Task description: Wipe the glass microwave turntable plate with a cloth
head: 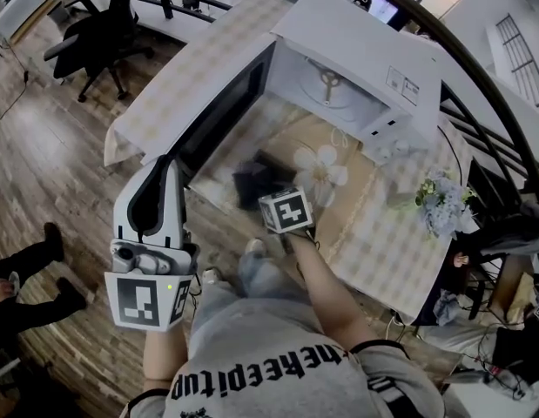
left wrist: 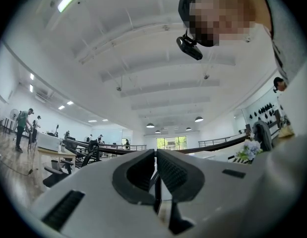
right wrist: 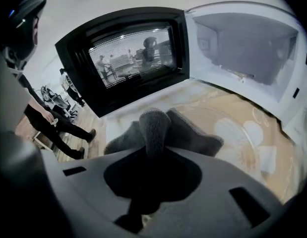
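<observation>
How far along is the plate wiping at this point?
Done: microwave door open, glass plate out on the table. In hand: right gripper shut on the grey cloth, which rests on the plate's near side. The left gripper is shut, empty, raised. Remaining: wiping extent can't be told.

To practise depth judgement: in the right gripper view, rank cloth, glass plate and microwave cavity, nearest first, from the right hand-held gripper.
1. Cloth: gripped between its jaws.
2. Glass plate: on the table, beneath the cloth.
3. Microwave cavity: behind, upper right.
</observation>
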A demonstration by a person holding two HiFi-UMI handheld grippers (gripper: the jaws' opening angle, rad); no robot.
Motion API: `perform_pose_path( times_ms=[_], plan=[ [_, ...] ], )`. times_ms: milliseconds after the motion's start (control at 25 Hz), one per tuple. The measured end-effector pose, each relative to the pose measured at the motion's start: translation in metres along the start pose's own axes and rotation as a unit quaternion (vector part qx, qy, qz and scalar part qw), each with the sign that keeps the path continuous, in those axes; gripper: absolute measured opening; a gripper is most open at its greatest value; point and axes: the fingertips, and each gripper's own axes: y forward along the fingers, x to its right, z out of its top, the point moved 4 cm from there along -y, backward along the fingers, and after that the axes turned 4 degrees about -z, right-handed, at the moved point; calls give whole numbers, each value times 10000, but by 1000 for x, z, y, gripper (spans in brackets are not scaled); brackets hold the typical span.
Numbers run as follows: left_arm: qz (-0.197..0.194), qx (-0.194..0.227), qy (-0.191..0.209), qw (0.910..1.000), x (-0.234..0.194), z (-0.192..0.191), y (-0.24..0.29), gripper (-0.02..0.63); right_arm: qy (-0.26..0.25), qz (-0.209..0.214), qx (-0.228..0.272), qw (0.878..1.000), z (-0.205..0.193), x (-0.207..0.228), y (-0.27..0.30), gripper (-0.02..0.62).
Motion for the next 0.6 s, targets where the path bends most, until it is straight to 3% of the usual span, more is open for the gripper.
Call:
perform_pose_path(
  times_ms=[600],
  plan=[
    [-164, 64, -43, 9998, 31, -2, 19, 15, 984, -823, 33, 9917, -39, 114, -35, 48]
  ],
)
